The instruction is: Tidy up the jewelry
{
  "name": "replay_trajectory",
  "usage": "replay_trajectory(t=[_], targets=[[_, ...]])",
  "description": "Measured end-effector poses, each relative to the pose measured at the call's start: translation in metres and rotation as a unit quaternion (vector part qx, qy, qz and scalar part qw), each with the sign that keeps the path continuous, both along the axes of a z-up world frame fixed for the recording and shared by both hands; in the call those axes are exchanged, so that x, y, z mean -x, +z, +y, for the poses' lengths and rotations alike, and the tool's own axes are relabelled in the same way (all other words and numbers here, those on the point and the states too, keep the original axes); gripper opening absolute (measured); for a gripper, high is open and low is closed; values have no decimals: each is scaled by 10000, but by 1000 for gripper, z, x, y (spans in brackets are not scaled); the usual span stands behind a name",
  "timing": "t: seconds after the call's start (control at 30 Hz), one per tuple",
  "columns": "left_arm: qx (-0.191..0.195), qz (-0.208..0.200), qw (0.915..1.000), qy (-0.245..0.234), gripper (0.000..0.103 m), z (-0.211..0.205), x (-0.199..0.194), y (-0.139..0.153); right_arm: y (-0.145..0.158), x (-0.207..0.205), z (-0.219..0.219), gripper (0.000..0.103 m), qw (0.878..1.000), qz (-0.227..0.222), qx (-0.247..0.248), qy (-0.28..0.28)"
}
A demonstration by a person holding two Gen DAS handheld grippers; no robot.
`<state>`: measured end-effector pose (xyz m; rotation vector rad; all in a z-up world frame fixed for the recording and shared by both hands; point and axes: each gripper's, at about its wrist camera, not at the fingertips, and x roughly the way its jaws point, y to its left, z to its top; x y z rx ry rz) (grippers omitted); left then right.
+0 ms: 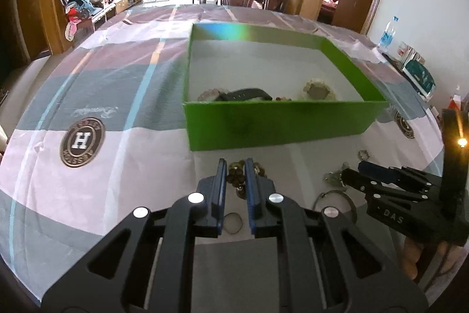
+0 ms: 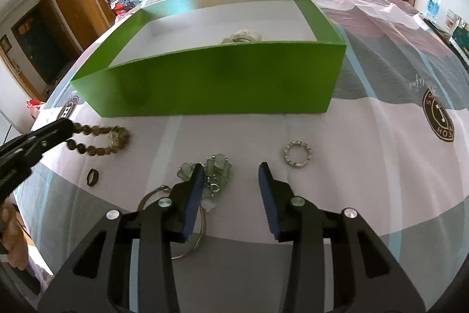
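Left wrist only: watch point(image 1: 244, 94) in green box point(image 1: 278, 125). Right wrist only: ring point(image 2: 298, 154).

Left gripper point(image 1: 236, 166) fingers pinched nearly together, right gripper point(image 2: 233, 170) fingers — parted, pointing downward

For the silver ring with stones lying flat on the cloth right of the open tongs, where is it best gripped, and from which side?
Probably across its band. The silver ring lies flat on the tablecloth with nothing close around it. Bring the right tongs down from above, one pad on each outer edge; they stand open and empty.
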<state>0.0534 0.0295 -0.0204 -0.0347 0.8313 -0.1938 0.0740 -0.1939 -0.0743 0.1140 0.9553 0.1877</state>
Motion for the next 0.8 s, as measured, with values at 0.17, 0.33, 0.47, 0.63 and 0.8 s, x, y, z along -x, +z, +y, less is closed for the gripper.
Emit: replay_trajectory(t=[0.17,0.33,0.47,0.63,0.8], targets=[[219,-408,9987,217,13,22,14,25,-3,-2,-1,42,10000,45,3,-19],[180,-382,9982,415,13,36,11,28,-2,-1,0,42,10000,14,34,-29],[202,-198,9989,380,13,35,6,19,1,2,1,42,10000,-27,-15,3],[167,-101,9996,219,13,23,3,9,3,4,10,50,9998,-90,46,195],[98,126,9992,363,13,28,-4,-9,-5,3,9,23,9996,25,271,54]])
